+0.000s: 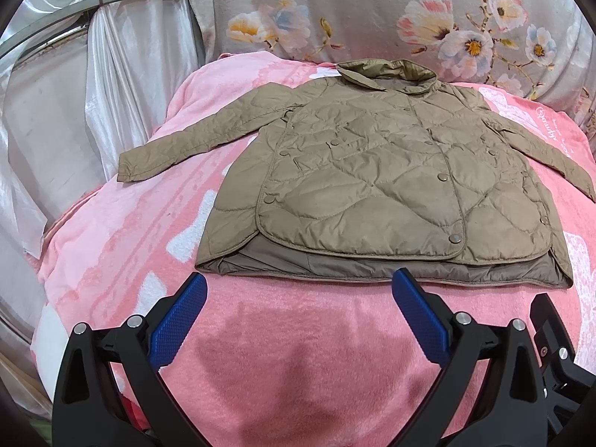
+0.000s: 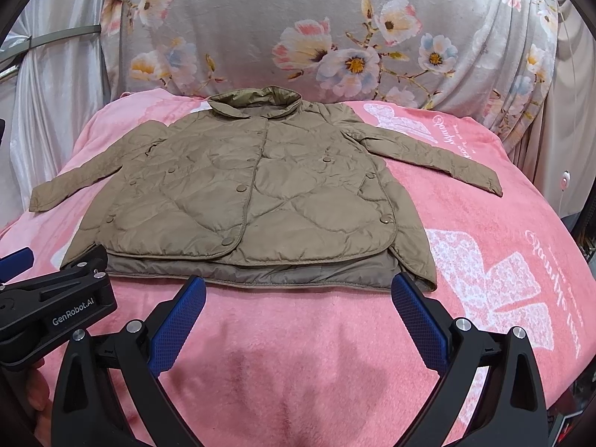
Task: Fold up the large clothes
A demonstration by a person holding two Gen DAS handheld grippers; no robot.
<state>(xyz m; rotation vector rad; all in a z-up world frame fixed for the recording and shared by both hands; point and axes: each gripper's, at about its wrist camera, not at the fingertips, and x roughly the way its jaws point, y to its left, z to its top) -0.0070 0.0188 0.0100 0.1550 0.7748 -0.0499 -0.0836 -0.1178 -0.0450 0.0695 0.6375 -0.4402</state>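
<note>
A tan quilted jacket (image 1: pixel 372 182) lies flat and face up on a pink blanket (image 1: pixel 279 335), collar at the far side, both sleeves spread out to the sides. It also shows in the right wrist view (image 2: pixel 253 201). My left gripper (image 1: pixel 298 283) is open and empty, hovering just short of the jacket's near hem. My right gripper (image 2: pixel 298 287) is open and empty too, just short of the hem nearer its right corner. The left gripper's body (image 2: pixel 56 309) shows at the left edge of the right wrist view.
The pink blanket (image 2: pixel 484 260) covers a bed. A grey floral quilt (image 2: pixel 316 37) is piled behind the jacket. White satin curtains (image 1: pixel 93 93) hang at the left. The bed drops off at the left and right.
</note>
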